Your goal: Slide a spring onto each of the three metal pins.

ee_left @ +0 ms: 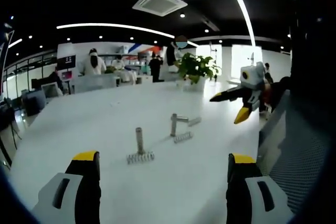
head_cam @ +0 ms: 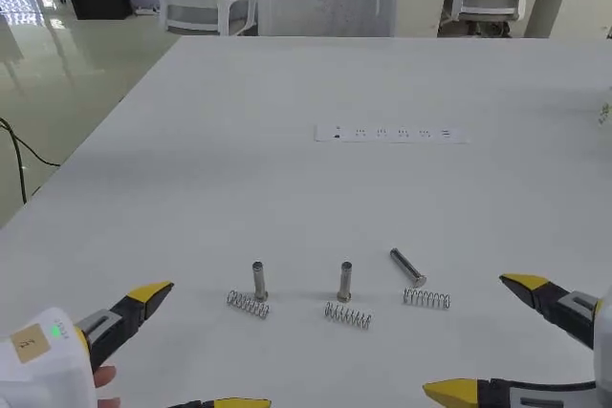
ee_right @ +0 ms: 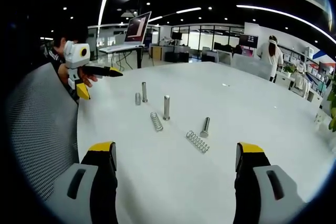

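Three metal pins sit in a row on the white table [head_cam: 287,188]. The left pin [head_cam: 258,279] and middle pin [head_cam: 345,280] stand upright; the right pin [head_cam: 407,267] lies tilted on its side. A spring lies just in front of each: left spring [head_cam: 248,304], middle spring [head_cam: 347,315], right spring [head_cam: 426,300]. My left gripper [head_cam: 191,349] hovers open at the lower left, short of the left pin [ee_left: 139,140]. My right gripper [head_cam: 483,336] is open at the lower right, near the lying pin [ee_right: 205,127] and its spring [ee_right: 197,141]. Neither holds anything.
A recessed power strip [head_cam: 390,133] sits in the table's middle, beyond the pins. Chairs [head_cam: 325,7] stand at the far edge. A potted plant [ee_left: 197,66] is at one table end, a monitor [ee_right: 137,27] at the other. People stand in the background.
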